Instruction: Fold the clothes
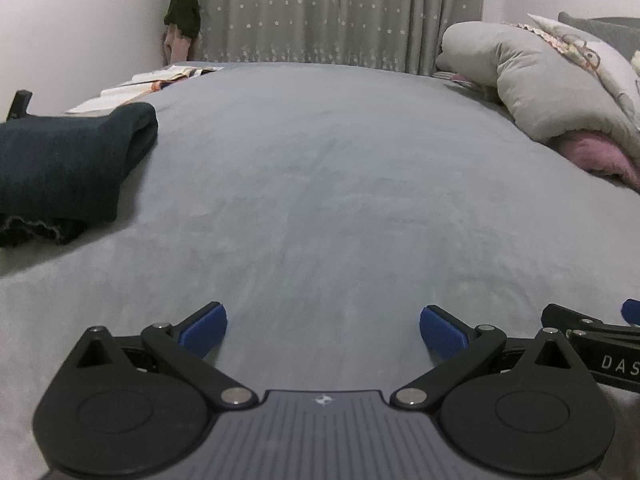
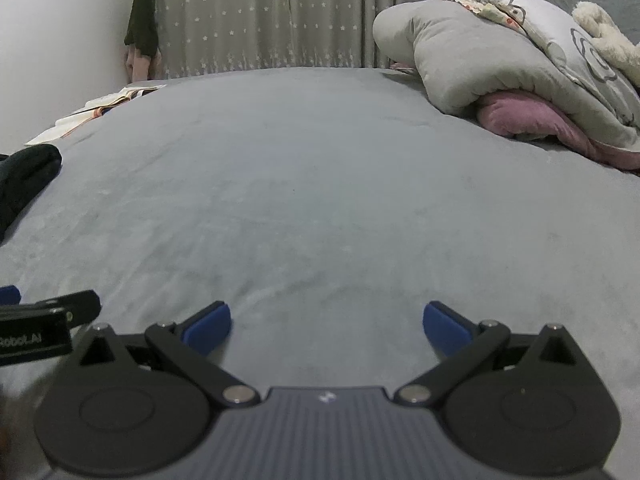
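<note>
Both grippers empty rn, left gripper and right gripper jaws wide apart over bare bed. I'd swing left toward the dark garment, grab an edge low, imo.

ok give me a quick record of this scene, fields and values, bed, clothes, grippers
surface: grey bed cover, mostly bare in the middle
garment: dark garment lying on the bed's left side, touched by neither gripper
left gripper: open, nothing between the pads, over the bed
right gripper: open, nothing between the pads, over the bed
right side of bed: grey duvet bundled over a pink blanket
far left: open books at the bed's edge
background: star-patterned curtain
fold status: not started, as far as the views show
</note>
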Demonstrator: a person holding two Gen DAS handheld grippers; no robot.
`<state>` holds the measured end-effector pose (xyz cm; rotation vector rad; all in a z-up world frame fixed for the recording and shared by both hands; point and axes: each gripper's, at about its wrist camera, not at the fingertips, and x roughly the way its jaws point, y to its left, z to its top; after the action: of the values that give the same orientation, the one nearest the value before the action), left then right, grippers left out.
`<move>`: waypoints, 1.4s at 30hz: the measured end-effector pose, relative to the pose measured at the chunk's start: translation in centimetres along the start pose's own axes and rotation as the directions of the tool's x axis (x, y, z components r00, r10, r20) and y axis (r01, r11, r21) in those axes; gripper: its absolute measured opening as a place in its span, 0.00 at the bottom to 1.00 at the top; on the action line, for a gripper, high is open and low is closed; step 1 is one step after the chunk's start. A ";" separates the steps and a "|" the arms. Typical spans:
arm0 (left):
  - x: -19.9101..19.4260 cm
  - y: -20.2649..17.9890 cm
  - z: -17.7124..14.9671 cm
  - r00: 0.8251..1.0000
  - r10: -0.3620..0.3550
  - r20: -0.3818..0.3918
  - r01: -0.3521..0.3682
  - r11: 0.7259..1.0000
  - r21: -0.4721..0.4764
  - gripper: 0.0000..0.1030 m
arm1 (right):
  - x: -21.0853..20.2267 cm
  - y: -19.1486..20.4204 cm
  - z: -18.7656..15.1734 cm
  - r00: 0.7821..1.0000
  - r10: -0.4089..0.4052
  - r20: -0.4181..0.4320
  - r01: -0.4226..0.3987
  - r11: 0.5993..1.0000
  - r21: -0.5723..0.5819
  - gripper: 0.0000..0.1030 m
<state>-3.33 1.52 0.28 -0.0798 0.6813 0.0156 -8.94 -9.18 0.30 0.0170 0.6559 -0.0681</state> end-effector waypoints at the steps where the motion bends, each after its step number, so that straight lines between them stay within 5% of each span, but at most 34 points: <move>1: 0.1 0.0 0.0 1.000 -0.001 -0.001 0.001 1.000 0.000 1.00 | 0.0 0.0 0.0 1.000 -0.001 0.000 0.001 1.000 -0.001 1.00; 42: 0.3 -0.2 -0.4 1.000 0.003 0.012 -0.003 1.000 0.000 1.00 | -0.2 0.4 -0.2 1.000 -0.008 0.004 0.008 1.000 -0.008 1.00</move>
<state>-3.37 1.28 -0.18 -0.0787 0.6698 0.0192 -9.17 -8.73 0.27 0.0067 0.6523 -0.0735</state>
